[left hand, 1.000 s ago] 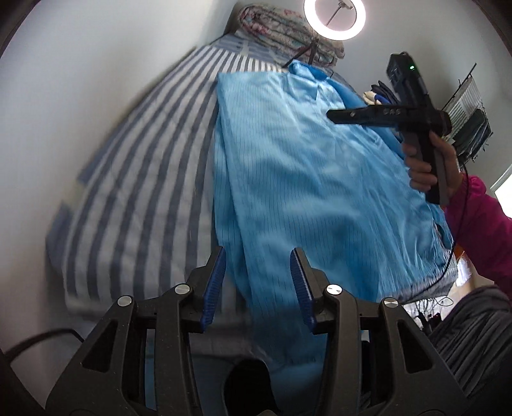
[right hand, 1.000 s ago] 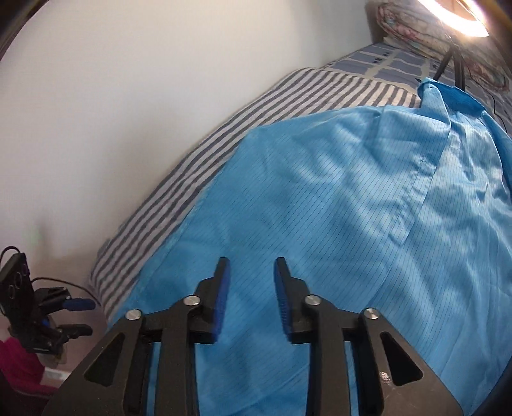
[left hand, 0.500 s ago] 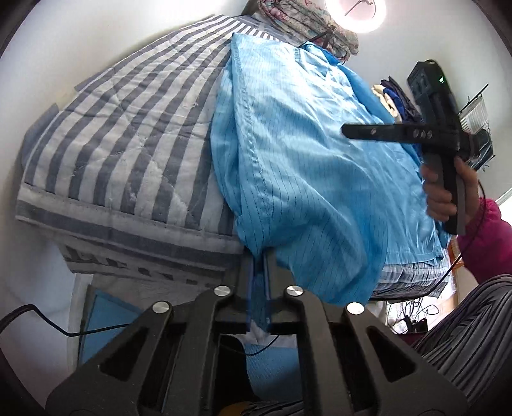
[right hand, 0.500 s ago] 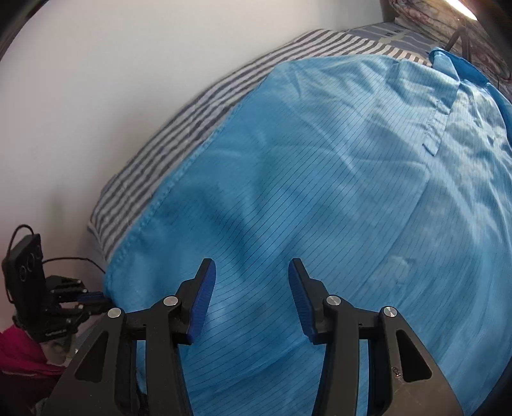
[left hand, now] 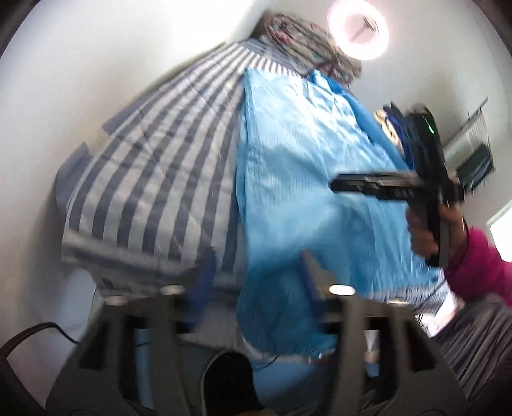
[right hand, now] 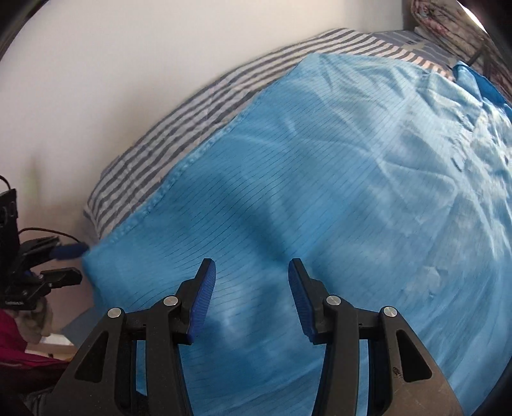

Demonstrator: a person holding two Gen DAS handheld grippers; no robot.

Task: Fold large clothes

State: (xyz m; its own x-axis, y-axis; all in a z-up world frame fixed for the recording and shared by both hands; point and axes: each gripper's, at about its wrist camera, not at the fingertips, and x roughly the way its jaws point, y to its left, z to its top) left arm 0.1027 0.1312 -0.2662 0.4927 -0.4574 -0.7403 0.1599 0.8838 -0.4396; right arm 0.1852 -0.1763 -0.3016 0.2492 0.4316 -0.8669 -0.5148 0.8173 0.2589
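A large light-blue garment [left hand: 288,179] with thin dark pinstripes lies spread along the right side of a bed, on a blue-and-white striped quilt [left hand: 153,179]. Its collar end is at the far end of the bed, near a bundle of patterned bedding [left hand: 307,54], and its near hem hangs over the foot of the bed. A lit ring light [left hand: 358,30] shines on the far wall. The left gripper [left hand: 256,281], blurred, is at the near hem; its jaws are opening, the blue pads stand apart with the hanging cloth between them, and they do not press it. In the right wrist view the left gripper's upper blue pad reaches the garment's near-left corner, though contact cannot be made out. The right gripper [right hand: 251,294] is poised over the middle of the garment, jaws spread wide with only cloth behind them and nothing pinched. From the left wrist view it is held by a hand [left hand: 425,236] in a magenta sleeve [left hand: 480,265] on the right.
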